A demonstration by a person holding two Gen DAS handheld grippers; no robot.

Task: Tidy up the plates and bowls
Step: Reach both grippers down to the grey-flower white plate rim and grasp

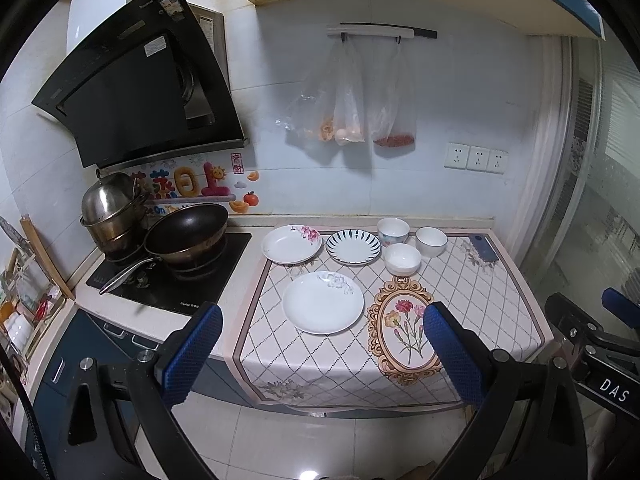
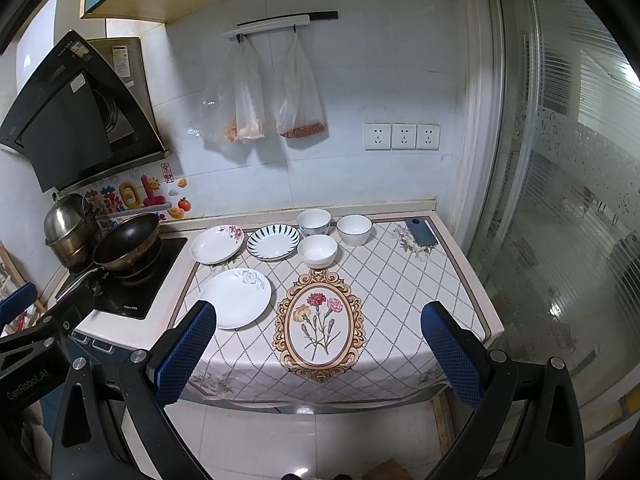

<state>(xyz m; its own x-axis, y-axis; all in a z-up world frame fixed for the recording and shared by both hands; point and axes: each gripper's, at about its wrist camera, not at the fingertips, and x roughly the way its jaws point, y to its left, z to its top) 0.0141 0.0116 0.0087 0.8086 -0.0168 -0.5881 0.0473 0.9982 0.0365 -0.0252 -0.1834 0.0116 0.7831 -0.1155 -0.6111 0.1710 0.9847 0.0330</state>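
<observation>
Plates [image 1: 323, 302] and bowls [image 1: 402, 259] sit spread on your worktop [image 1: 500, 300]; your left tongs [image 1: 322, 354] and right tongs [image 2: 320, 354] hover before it, both agape, gripping nothing.

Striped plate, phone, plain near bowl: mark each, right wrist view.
striped plate [image 2: 273, 242], right wrist view, on its white centre.
phone [image 2: 421, 231], right wrist view, mid back cover.
plain near bowl [image 2: 317, 249], right wrist view, inside the bowl.
</observation>
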